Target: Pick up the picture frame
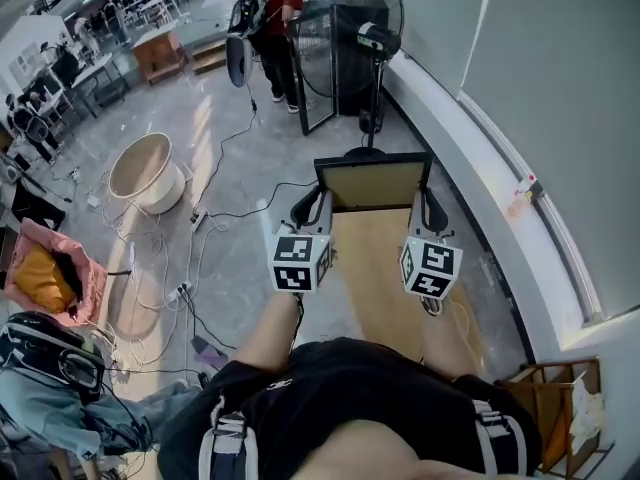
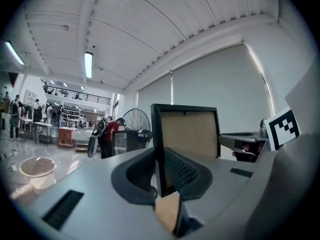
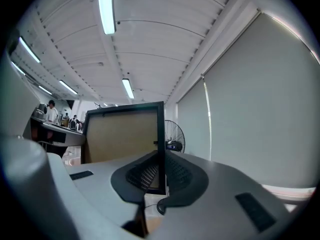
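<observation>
A black picture frame with a tan backing board hangs in the air in front of me, held upright with its back toward me. My left gripper is shut on the frame's left edge. My right gripper is shut on its right edge. In both gripper views the frame's thin black rim sits between the ribbed pads, and the backing fills the space beyond. A light wooden table lies far below the frame.
A big standing fan and a person in a red shirt stand ahead. A white round tub and several cables lie on the floor at the left. A white window sill runs along the right. A wooden rack is at the lower right.
</observation>
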The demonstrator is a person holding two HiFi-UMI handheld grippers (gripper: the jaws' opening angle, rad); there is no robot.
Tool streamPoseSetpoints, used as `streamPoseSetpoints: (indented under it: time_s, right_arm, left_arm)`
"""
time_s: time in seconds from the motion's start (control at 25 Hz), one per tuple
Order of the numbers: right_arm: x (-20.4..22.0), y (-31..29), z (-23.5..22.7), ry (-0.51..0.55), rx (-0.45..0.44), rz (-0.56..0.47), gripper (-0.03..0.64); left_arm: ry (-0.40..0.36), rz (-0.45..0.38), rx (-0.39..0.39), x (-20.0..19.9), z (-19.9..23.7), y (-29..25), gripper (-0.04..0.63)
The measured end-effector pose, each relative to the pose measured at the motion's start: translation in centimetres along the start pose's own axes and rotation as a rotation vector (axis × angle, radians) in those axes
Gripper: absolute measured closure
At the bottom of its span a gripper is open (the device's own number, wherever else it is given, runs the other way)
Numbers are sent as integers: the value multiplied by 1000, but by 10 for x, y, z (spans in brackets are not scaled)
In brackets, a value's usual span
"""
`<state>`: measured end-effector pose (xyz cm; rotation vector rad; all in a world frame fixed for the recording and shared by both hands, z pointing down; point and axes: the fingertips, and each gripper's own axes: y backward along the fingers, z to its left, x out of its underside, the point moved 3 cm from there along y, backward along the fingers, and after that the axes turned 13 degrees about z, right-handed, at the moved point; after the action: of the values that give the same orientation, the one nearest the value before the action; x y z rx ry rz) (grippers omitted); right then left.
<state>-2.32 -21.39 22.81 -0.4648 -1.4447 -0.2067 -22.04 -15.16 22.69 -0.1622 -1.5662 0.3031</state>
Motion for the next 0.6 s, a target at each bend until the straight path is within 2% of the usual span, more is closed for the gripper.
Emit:
streamPoseSetpoints:
  time_s: [0.24, 0.6]
  right_arm:
    - [-6, 0, 28, 17, -47, 20, 561]
    - [-15, -6, 45, 22, -53, 43, 561]
  left_arm:
    - [45, 25, -21, 2, 24, 16, 525]
    - [76, 46, -13, 1, 41, 25, 525]
